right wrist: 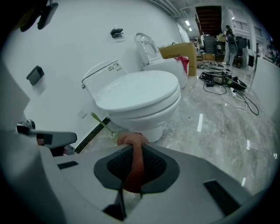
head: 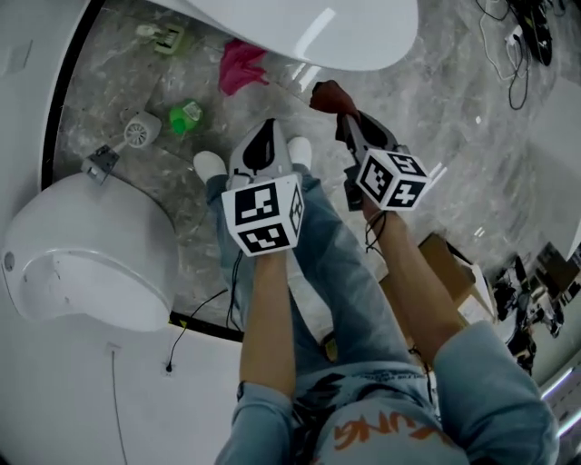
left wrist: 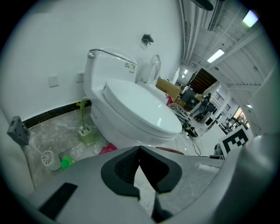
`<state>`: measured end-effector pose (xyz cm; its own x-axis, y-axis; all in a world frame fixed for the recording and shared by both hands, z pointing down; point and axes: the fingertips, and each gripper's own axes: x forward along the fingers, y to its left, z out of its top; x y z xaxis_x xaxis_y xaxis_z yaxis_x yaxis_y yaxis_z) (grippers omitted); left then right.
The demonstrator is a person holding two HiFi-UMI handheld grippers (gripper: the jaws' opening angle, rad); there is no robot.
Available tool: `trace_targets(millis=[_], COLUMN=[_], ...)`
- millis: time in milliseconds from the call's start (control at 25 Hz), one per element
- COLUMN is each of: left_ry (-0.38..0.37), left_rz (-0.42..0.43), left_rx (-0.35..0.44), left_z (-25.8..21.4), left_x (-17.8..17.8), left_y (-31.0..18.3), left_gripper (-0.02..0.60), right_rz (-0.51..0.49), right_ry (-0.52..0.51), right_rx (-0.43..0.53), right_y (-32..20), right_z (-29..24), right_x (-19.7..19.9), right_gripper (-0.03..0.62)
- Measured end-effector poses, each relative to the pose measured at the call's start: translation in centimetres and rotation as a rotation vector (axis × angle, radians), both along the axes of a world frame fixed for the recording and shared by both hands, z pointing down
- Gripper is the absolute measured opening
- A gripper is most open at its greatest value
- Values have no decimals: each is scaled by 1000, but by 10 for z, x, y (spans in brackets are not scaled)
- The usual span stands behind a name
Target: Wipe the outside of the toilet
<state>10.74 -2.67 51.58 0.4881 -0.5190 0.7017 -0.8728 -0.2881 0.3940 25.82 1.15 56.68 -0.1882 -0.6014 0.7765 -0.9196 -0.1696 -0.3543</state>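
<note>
The white toilet (left wrist: 140,105) stands ahead with its lid closed; its seat front shows at the top of the head view (head: 309,27) and fills the middle of the right gripper view (right wrist: 140,94). My right gripper (head: 349,116) is shut on a reddish-brown cloth (right wrist: 133,162), which bunches out past the jaw tips (head: 329,95) just short of the bowl. My left gripper (head: 265,136) hangs beside it over my feet. Its jaws (left wrist: 140,148) are shut with nothing between them.
A pink rag (head: 238,65), a green bottle (head: 186,116), a white brush (head: 141,133) and a green brush holder (head: 163,36) lie on the marble floor by the bowl. A second white fixture (head: 91,263) stands at left. Cardboard box (head: 454,268) and cables (head: 517,45) lie right.
</note>
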Motion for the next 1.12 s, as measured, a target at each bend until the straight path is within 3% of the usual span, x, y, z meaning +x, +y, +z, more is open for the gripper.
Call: trace_targets(millis=[280,600,1120], left_ry=[-24,-6,16], left_rz=[-81,-77,-48], left_rx=[-49,-49,-99], left_z=[25,33,66], left_x=[-85,-141,-209], left_y=[-16,-57,-103], left_gripper=[-2,-2,-2], right_rz=[-15,-25,53], right_ry=[-55,-104,-91], right_rx=[-20,-5,60], right_y=[-23,-77,-187], right_z=[8,19,43], right_x=[-86,-174,-237], right_gripper=[41,41,41])
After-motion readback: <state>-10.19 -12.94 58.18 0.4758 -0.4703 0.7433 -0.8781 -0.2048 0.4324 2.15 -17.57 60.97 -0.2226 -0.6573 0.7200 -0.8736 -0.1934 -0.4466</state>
